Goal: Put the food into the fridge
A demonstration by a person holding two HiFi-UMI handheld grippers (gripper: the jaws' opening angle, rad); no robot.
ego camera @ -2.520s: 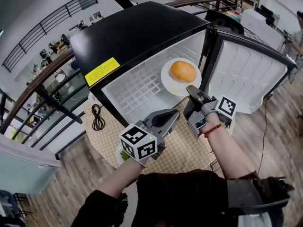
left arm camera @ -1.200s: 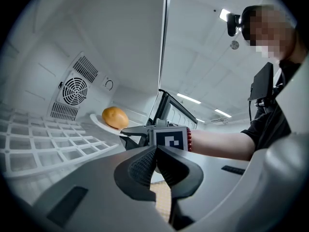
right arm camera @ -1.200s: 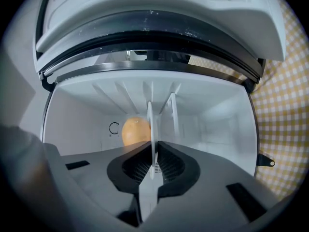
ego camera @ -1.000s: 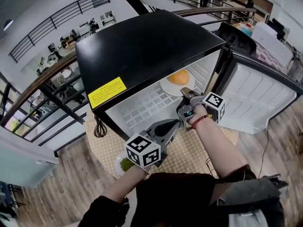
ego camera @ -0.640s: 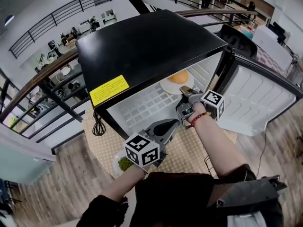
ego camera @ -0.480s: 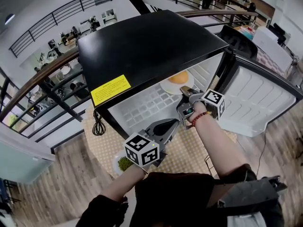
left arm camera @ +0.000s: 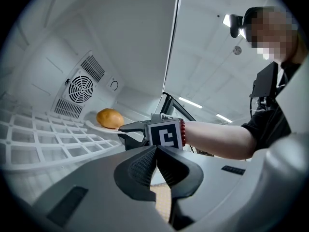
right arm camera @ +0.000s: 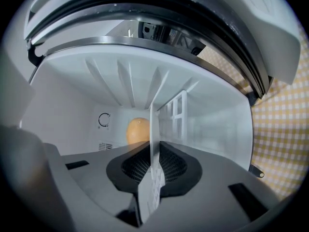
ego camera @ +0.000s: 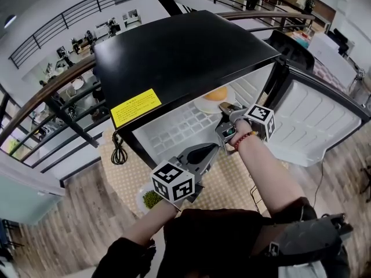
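So this is the drop-off bit: the plate (ego camera: 206, 105) with the bun (ego camera: 216, 93) is inside the fridge (ego camera: 174, 51), upper middle of the head view, and looks like it's sitting on the white grid shelf (ego camera: 174, 129) just under the black top. The right gripper (ego camera: 225, 109) has the plate's near rim between its pads, which seem to be touching it. The jaws have just been easing open a touch though, so I'd call this the start of the release. The left gripper (ego camera: 213, 149) is pinched together on nothing, parked at the fridge mouth, centre of frame. Next move imo: spread the right jaws fully and back straight out, without dragging the rim along or clipping the open door (ego camera: 313, 120) on the right. There's a dish (ego camera: 152, 199) of something green on the table (ego camera: 232, 184), lower left, probably next in. Writing-wise: a yellow label (ego camera: 136, 106) on the fridge's front edge, print too small to read, plus black-and-white square markers on the cubes (ego camera: 172, 182). No brand I can spot.
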